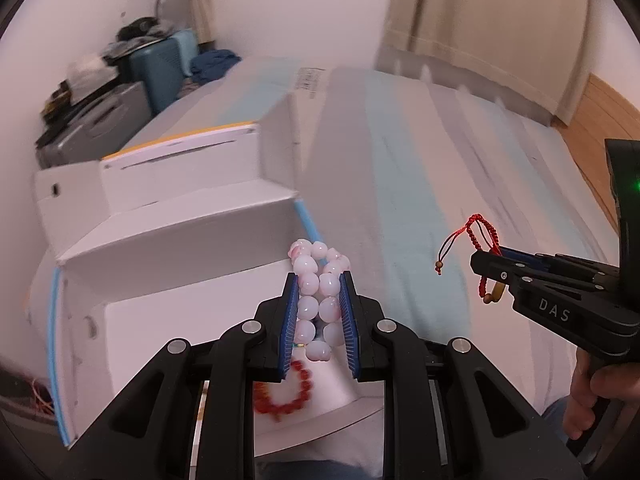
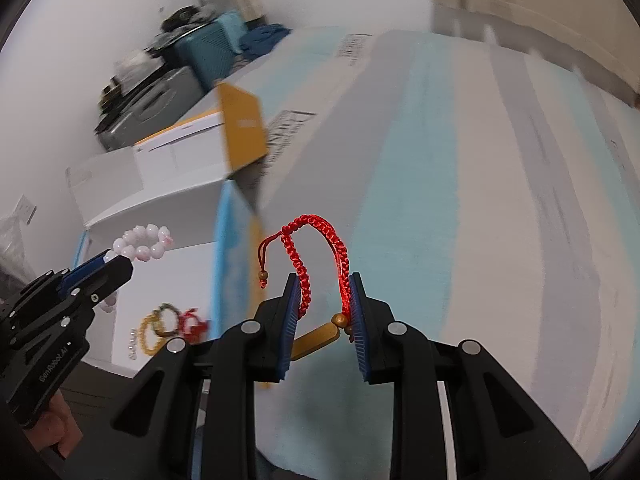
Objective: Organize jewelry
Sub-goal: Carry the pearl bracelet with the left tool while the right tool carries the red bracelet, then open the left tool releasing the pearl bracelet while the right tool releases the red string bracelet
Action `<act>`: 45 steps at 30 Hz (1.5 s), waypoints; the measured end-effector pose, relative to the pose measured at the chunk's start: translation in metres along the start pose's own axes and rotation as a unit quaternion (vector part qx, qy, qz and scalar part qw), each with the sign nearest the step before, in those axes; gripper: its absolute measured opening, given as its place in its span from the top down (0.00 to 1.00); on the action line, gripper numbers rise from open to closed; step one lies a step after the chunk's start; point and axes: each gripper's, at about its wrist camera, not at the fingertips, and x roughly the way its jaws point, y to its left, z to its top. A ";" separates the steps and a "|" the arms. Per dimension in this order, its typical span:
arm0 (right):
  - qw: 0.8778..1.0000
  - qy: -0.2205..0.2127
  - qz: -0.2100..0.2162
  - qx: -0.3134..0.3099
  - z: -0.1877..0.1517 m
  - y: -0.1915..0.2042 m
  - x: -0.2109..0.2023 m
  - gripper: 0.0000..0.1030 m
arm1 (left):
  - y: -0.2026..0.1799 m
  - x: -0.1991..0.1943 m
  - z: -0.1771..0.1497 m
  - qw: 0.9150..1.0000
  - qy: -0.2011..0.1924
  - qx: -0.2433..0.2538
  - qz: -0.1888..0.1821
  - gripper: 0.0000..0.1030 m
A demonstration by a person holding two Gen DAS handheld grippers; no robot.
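Observation:
My left gripper [image 1: 319, 280] is shut on a pink bead bracelet [image 1: 316, 300] and holds it above an open white box [image 1: 160, 320]. The bracelet [image 2: 144, 242] and the left gripper [image 2: 116, 264] also show in the right wrist view. A red bead bracelet [image 1: 286, 396] lies in the box under the left gripper. My right gripper [image 2: 324, 280] is shut on a red braided cord bracelet [image 2: 316, 248] with a yellow tube bead [image 2: 316, 340], held above the bed. The right gripper [image 1: 486, 260] and its cord bracelet [image 1: 476, 236] show at the right of the left wrist view.
The white box [image 2: 168, 280] holds yellow, green and red bracelets [image 2: 168, 326]. A striped white, grey and blue bedsheet [image 2: 460, 220] spreads to the right. A long cardboard box [image 1: 256, 92] lies behind. Suitcases and clutter [image 1: 132, 76] stand by the far wall.

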 end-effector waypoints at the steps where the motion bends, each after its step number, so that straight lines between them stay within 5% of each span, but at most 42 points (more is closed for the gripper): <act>1: 1.000 0.000 0.004 -0.006 0.000 0.011 0.001 0.77 | 0.010 -0.003 -0.003 1.000 0.000 -0.005 0.005 0.81; 19: 0.992 0.067 0.037 -0.102 -0.022 0.156 0.076 0.77 | 0.140 -0.002 -0.048 0.994 0.040 -0.084 0.060 0.81; 38: 0.986 0.128 0.020 -0.110 -0.039 0.175 0.143 0.76 | 0.170 0.052 -0.078 0.987 0.111 -0.097 0.057 0.81; 45: 0.985 0.130 0.020 -0.114 -0.037 0.178 0.145 0.60 | 0.171 0.052 -0.077 0.987 0.113 -0.097 0.066 0.77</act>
